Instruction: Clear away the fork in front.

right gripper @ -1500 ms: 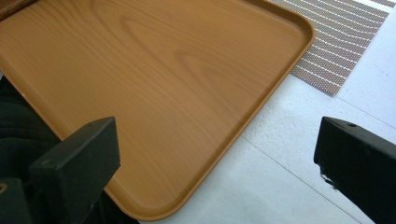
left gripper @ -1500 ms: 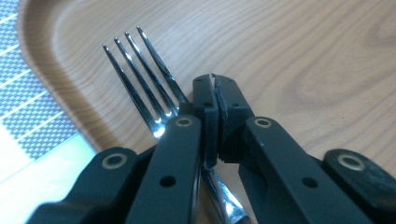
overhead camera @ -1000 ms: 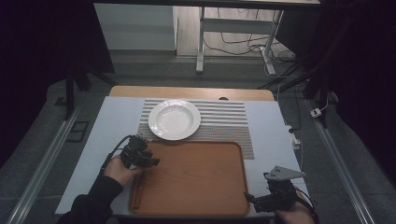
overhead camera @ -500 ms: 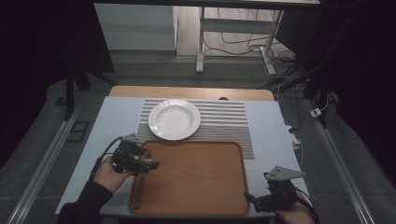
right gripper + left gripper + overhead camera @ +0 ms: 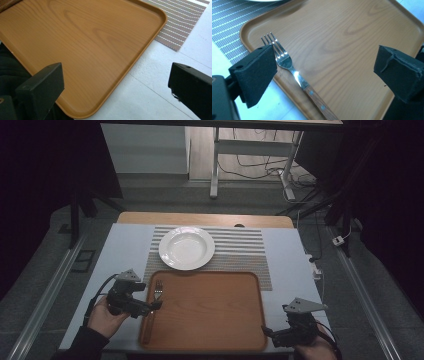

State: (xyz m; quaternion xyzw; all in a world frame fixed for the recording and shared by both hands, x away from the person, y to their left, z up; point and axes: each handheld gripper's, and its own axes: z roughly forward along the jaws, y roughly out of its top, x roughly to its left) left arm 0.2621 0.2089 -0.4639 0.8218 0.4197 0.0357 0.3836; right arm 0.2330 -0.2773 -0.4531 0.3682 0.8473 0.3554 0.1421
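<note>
Fork (image 5: pixel 287 62) lay along tray's (image 5: pixel 210 312) left rim, released; left tongs (image 5: pixel 150 306) just opened wide, empty; right tongs (image 5: pixel 270 334) wide, empty, at tray's near right corner. Next, likely: withdraw left tongs.

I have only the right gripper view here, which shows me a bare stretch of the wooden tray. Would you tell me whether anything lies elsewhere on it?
Observer: Yes, a fork with a wooden handle lies in the tray, along its left edge.
Operator: Thank you. Is the left gripper holding that fork?
Observer: No. The left gripper is beside that edge. Its jaws have just been opening and now stand wide apart over the fork, not pressing on it.
Operator: Understood. What sits beyond the tray's far edge?
Observer: A white plate, empty, rests on the striped mat just past that edge, and the fork's tines point toward it.
</note>
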